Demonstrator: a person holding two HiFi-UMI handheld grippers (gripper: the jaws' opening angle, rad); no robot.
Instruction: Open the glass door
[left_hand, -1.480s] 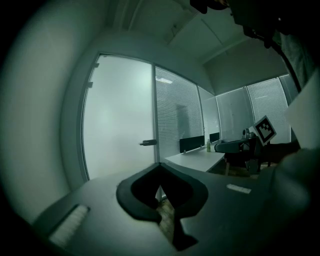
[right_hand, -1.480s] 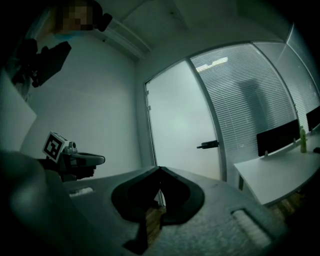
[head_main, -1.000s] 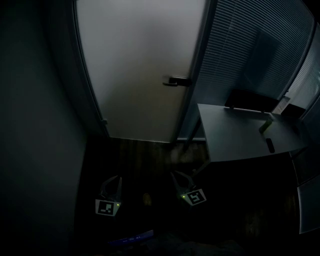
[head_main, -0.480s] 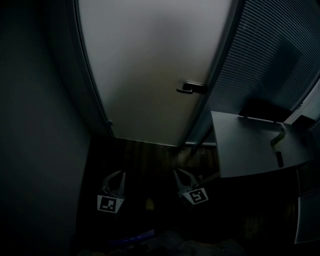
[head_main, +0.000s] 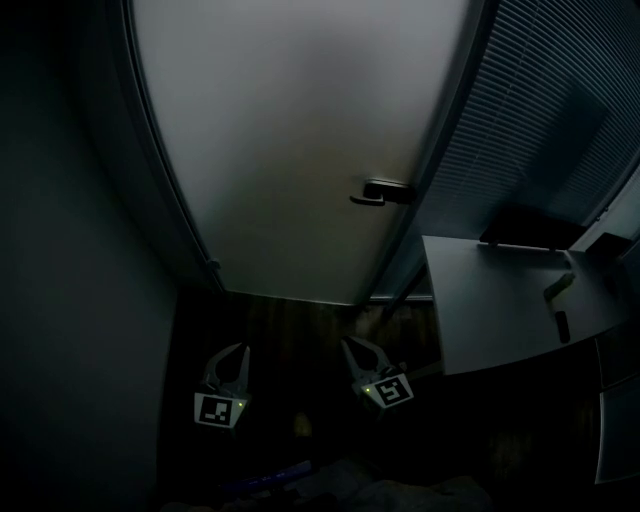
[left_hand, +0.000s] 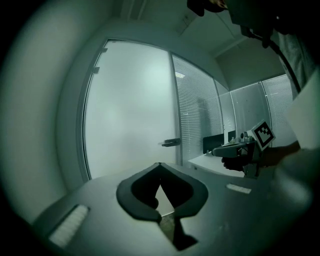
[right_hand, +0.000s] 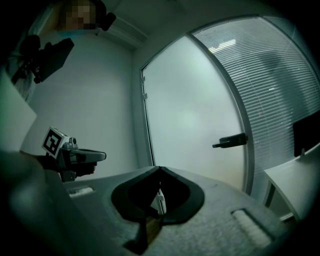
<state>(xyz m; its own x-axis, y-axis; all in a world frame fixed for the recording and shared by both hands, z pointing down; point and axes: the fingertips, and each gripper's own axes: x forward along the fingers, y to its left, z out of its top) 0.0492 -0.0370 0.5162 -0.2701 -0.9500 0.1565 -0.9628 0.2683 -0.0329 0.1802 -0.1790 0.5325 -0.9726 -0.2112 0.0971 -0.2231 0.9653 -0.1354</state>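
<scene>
Dim room, lights low. The door (head_main: 290, 150) is frosted glass in a dark frame, and it stands shut ahead of us. Its handle (head_main: 385, 192) is a dark lever on the door's right edge, lying level.

The left gripper (head_main: 232, 358) is low over the dark floor (head_main: 300, 315) and points toward the door, well short of it. Its own view shows the jaws meeting at the tips with nothing between them.

The right gripper (head_main: 352, 348) is beside the left one at about the same height, and we see it well apart from the handle. Its jaws are closed too, and it carries nothing. Each gripper shows in the other's view, held about level.

To the right of the door is a panel of blinds (head_main: 520, 130). In front of the blinds stands a pale desk (head_main: 490, 300) with a dark monitor (head_main: 530, 228) at its back edge. We see small items on the desk's right end but cannot tell what they are. A plain wall (head_main: 70, 250) is on the left.
</scene>
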